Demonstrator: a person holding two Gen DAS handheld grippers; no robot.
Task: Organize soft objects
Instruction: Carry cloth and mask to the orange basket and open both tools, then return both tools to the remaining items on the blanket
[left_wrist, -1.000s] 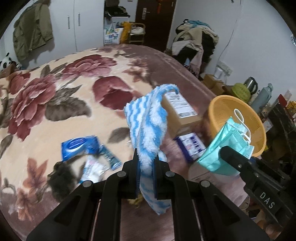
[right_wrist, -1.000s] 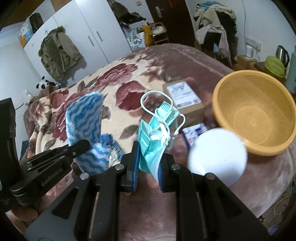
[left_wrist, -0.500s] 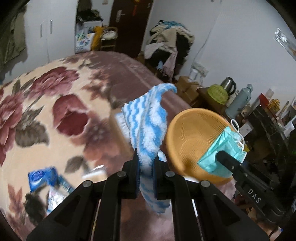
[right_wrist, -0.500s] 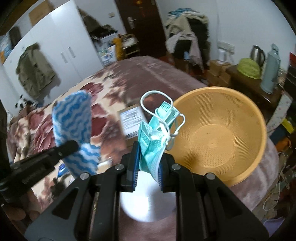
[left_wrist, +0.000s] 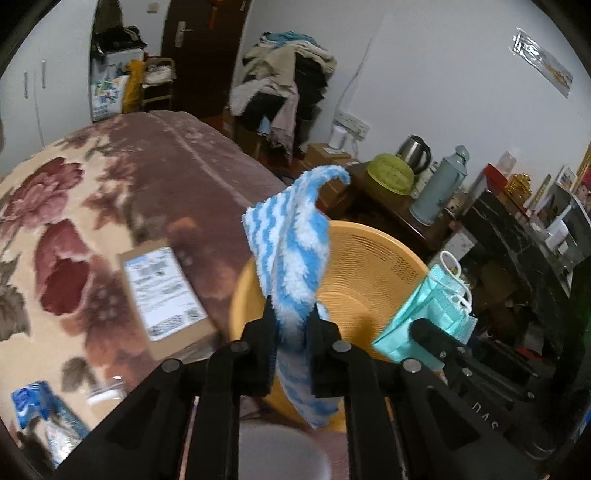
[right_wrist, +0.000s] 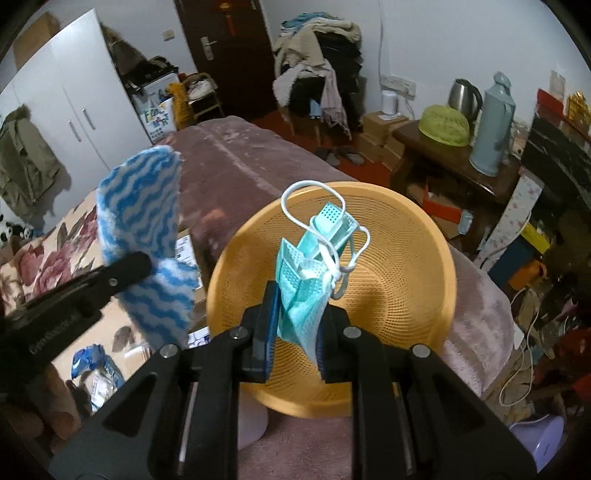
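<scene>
My left gripper (left_wrist: 291, 317) holds a fluffy blue-and-white striped cloth (left_wrist: 291, 236) upright, over the near left rim of the orange mesh basket (left_wrist: 373, 266). Its jaws are opening, with the cloth still caught between the pads. My right gripper (right_wrist: 297, 295) is shut on a folded teal face mask (right_wrist: 306, 280) with white ear loops and hangs over the middle of the basket (right_wrist: 402, 258). The mask (left_wrist: 432, 306) shows at the right in the left wrist view. In the right wrist view the cloth (right_wrist: 144, 206) stands at the left.
The basket rests at the corner of a bed with a flowered blanket (left_wrist: 55, 206). A cardboard box (left_wrist: 162, 291) lies left of the basket, with blue packets (left_wrist: 33, 398) further left. A white round object (right_wrist: 251, 413) sits just in front. A side table with a kettle (right_wrist: 465, 96) stands behind.
Both grippers swung to the right, from over the bed and box to over the orange basket, each carrying its item. The left jaws have parted slightly.
</scene>
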